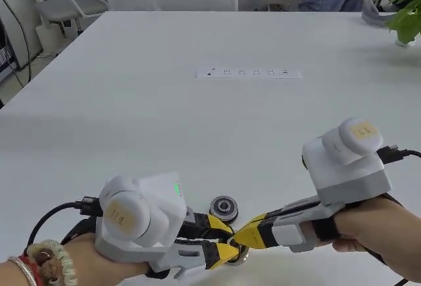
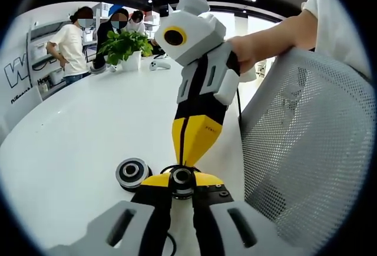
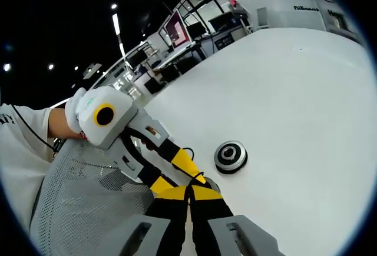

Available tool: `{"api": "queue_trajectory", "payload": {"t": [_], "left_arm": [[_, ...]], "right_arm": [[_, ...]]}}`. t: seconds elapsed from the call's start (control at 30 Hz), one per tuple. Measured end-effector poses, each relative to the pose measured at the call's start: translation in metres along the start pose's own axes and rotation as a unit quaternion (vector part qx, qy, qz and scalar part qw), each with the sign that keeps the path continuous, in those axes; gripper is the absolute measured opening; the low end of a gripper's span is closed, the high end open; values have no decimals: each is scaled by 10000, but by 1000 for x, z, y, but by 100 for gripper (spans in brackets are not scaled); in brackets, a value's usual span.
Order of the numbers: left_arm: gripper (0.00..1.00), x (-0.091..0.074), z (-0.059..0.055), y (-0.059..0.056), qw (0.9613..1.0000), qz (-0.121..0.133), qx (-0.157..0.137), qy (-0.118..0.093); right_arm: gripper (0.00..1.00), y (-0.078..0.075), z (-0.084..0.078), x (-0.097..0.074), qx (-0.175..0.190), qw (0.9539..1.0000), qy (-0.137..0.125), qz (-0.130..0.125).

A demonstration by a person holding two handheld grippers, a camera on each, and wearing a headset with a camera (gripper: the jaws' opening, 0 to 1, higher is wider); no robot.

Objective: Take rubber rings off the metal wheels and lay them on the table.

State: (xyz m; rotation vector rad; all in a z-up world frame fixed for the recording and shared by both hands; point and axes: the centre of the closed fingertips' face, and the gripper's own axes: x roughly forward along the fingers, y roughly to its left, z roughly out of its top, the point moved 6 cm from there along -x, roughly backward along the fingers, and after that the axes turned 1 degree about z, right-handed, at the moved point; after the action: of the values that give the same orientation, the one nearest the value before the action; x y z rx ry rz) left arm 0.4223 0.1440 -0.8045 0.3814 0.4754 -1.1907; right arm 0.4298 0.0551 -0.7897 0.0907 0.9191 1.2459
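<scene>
The left gripper (image 2: 181, 184) clenches one metal wheel (image 2: 182, 175) low over the table (image 1: 197, 115). The right gripper (image 3: 191, 190), jaws pressed together, works at its rim. A second wheel (image 1: 223, 208) sits just beside, its rubber ring (image 3: 218, 158) seemingly on, so nearly everything remains.

Wheels lying at near edge of table (image 1: 131, 115).
One wheel (image 2: 182, 176) is sitting between the left gripper's (image 1: 225, 250) jaws, with the right gripper's (image 1: 242, 237) closed tips touching it from the right. A second wheel (image 1: 223, 208) is lying free just behind them. A power strip (image 1: 250, 73) is lying well beyond, mid-table; a plant (image 1: 404, 10) is standing far right.
</scene>
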Motion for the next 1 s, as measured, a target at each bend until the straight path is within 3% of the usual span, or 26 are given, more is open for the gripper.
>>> {"api": "queue_trajectory", "payload": {"t": [0.63,1.0], "left_arm": [[9,0,1,-1,9999,-42,-32,115],[13,-3,4,0,9995,-136,92,254]], "right_arm": [[0,-7,-2,-1,117,9998,18,-159],[0,-9,-4,-2,152,9997,38,-206]]}}
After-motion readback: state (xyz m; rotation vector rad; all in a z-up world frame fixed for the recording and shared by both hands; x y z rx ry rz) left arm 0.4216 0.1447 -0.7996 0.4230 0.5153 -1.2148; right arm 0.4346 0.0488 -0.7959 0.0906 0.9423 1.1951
